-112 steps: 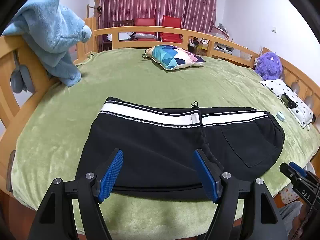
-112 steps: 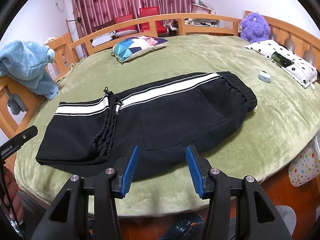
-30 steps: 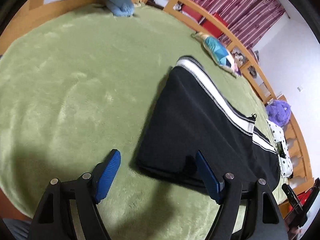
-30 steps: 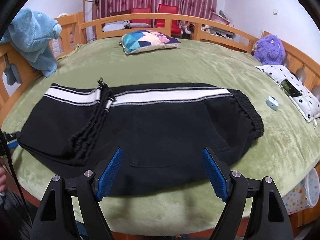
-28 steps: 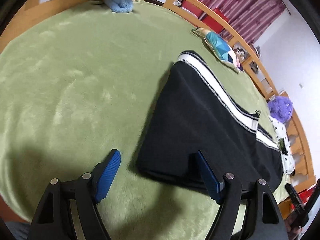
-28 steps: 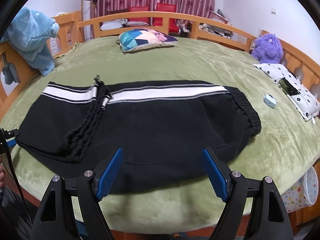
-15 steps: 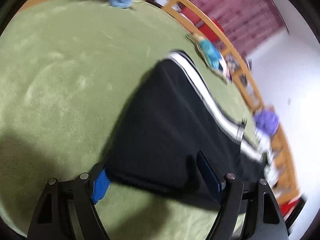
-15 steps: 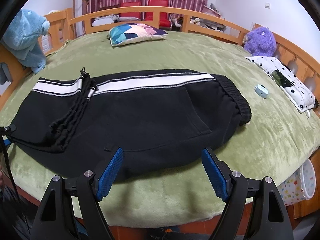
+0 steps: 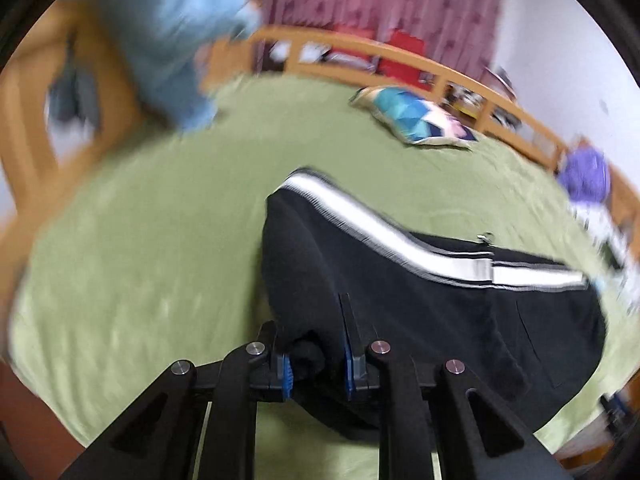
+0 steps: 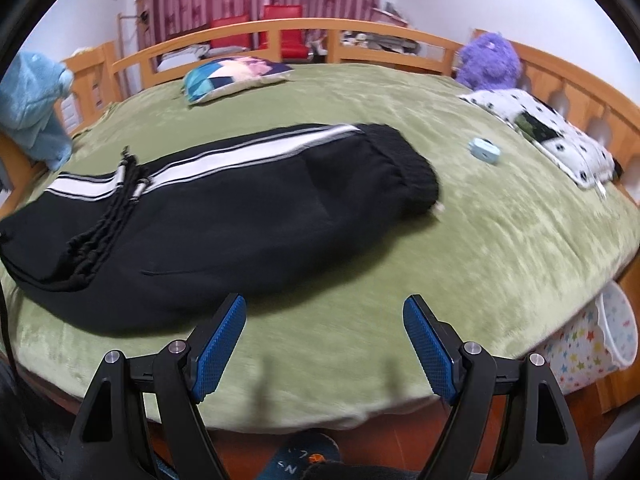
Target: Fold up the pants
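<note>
Black pants (image 10: 224, 216) with a white side stripe lie folded lengthwise on the green bed cover (image 10: 500, 248). The elastic waistband is at the right and the drawstring cuffs at the left. My left gripper (image 9: 318, 364) is shut on the near left corner of the pants (image 9: 420, 300) and lifts that end off the cover. This view is blurred by motion. My right gripper (image 10: 324, 344) is open and empty above the bed's front edge, just right of the pants' near hem.
A patterned cushion (image 10: 236, 76) lies at the back. A purple plush toy (image 10: 490, 62), a spotted pillow (image 10: 552, 140) and a small blue case (image 10: 485, 150) are at the right. A blue blanket (image 10: 34, 108) hangs on the wooden rail (image 10: 360, 40) at left.
My left gripper has closed on the left end of the pants and raised it. My right gripper has shifted right, off the pants' hem, and stays open.
</note>
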Demonstrator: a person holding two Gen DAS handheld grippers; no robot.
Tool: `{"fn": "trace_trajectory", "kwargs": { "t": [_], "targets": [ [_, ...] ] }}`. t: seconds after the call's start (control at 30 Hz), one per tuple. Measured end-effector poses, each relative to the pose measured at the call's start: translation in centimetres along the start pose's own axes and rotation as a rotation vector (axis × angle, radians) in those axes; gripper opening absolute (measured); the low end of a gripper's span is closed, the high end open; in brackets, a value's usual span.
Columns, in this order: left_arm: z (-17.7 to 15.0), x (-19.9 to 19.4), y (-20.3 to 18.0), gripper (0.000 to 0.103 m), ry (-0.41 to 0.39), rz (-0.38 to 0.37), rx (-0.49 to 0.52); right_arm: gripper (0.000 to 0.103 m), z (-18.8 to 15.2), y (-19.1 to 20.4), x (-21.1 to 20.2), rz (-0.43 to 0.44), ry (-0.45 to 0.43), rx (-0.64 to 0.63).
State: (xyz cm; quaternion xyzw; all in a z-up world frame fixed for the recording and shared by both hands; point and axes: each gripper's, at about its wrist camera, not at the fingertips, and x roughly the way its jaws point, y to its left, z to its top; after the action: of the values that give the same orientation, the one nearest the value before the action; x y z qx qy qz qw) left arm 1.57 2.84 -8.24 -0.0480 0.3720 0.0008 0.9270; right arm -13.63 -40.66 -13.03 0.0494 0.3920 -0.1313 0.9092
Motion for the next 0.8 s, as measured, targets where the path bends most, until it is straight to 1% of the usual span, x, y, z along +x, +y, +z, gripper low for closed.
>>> {"fn": "trace_trajectory", "kwargs": {
  "t": [0.03, 0.1, 0.2, 0.3, 0.43, 0.57, 0.63, 0.7, 0.8],
  "targets": [
    [0.4, -0.5, -1.1, 0.017, -0.017, 0.006, 0.036, 0.08, -0.3, -1.0, 0.2, 0.004, 0.004, 0.025],
    [1.0, -2.0, -4.7, 0.017, -0.055, -0.002, 0.136, 0.08, -0.8, -2.7, 0.6, 0.015, 0.009, 0.071],
    [1.4, -3.1, -9.2, 0.016, -0.078, -0.039, 0.234, 0.08, -1.3, -5.1, 0.9, 0.039, 0.011, 0.154],
    [1.2, -3.7, -13.3, 0.015, -0.082, -0.083, 0.317, 0.08, -1.5, -6.7, 0.7, 0.061, -0.016, 0.212],
    [0.2, -3.4, -18.1, 0.015, -0.056, -0.144, 0.382, 0.08, -1.7, -7.8, 0.1, 0.08, -0.06, 0.235],
    [-1.5, -3.1, -22.7, 0.014, -0.026, -0.218, 0.441, 0.08, -2.0, -8.6, 0.2, 0.101, -0.059, 0.264],
    [-2.4, -2.8, -24.5, 0.014, 0.001, -0.268, 0.454, 0.08, -2.2, -8.9, 0.3, 0.097, -0.056, 0.272],
    [-3.1, -2.1, -26.2, 0.014, 0.029, -0.299, 0.466, 0.08, -2.2, -9.1, 0.4, 0.096, -0.054, 0.273],
    [-4.8, -1.2, -27.7, 0.014, 0.065, -0.31, 0.5, 0.08, -2.2, -9.3, 0.5, 0.108, -0.054, 0.27]
  ]
}}
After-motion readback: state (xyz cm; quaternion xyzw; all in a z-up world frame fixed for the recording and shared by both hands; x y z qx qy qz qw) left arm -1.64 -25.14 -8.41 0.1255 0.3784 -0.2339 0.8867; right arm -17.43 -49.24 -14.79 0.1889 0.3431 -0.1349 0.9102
